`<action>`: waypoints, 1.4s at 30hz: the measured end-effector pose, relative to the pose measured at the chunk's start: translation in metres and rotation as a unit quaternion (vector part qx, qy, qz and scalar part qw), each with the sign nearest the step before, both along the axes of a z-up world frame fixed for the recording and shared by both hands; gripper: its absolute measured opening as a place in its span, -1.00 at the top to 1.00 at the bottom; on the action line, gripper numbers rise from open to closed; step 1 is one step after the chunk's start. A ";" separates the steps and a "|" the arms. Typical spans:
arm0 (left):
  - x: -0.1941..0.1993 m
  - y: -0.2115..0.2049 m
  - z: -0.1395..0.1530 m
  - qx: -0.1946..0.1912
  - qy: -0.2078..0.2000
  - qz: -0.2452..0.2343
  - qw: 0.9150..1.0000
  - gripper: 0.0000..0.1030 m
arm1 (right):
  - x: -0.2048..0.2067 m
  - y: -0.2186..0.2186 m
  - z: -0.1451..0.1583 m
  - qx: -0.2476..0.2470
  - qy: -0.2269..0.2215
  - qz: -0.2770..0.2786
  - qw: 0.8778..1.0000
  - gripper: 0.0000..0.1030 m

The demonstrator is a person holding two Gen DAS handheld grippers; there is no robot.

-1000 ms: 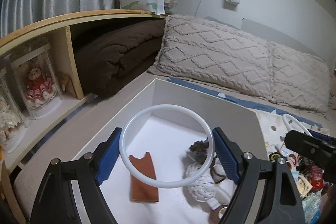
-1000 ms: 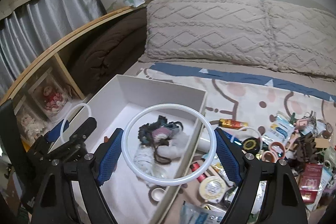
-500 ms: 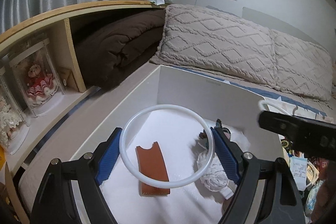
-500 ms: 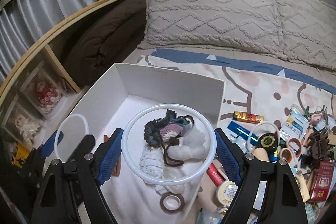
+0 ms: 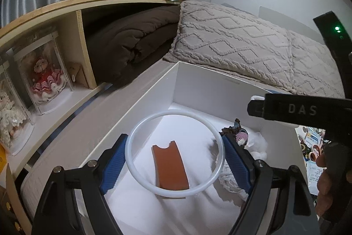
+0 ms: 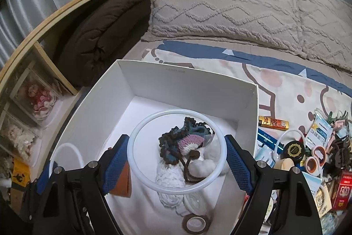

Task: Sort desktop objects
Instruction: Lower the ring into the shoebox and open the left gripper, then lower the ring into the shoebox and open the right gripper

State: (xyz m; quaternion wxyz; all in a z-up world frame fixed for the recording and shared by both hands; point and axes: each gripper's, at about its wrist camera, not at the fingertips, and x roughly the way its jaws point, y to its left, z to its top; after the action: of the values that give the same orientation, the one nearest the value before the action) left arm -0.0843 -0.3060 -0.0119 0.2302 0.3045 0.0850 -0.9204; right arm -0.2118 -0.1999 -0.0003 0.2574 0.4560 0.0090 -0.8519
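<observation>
2 grippers hover over the white box (image 5: 220, 89), each clenched on a white ring. From the left wrist, the left gripper (image 5: 176, 154) holds its ring (image 5: 140, 131) above a brown card sleeve (image 5: 170, 166); the step looks like dropping it in, so the jaws need only part. From the right wrist, the right gripper (image 6: 177, 154) grips its own ring (image 6: 222, 142) above a crocheted bundle (image 6: 184, 142); unsorted clutter (image 6: 312, 153) crowds the bed beside the box.

Both wrist views close above, angled down, sharing the white box (image 5: 220, 89) (image 6: 189, 83) interior
</observation>
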 end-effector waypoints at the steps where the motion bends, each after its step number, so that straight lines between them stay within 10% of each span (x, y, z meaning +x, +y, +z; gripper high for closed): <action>1: 0.000 -0.001 -0.001 0.001 -0.001 0.001 1.000 -0.64 | 0.000 -0.002 0.000 0.005 0.000 0.001 1.000 -0.64; 42: 0.035 0.006 0.021 -0.036 -0.018 -0.001 0.999 -0.80 | 0.015 -0.065 -0.027 0.016 -0.063 0.079 0.995 -0.64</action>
State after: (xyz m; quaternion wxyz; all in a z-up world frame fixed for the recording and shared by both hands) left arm -0.0498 -0.3003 0.0088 0.2416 0.3127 0.0476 -0.9174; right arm -0.1971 -0.2654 -0.0273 0.3166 0.5110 0.0418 -0.7981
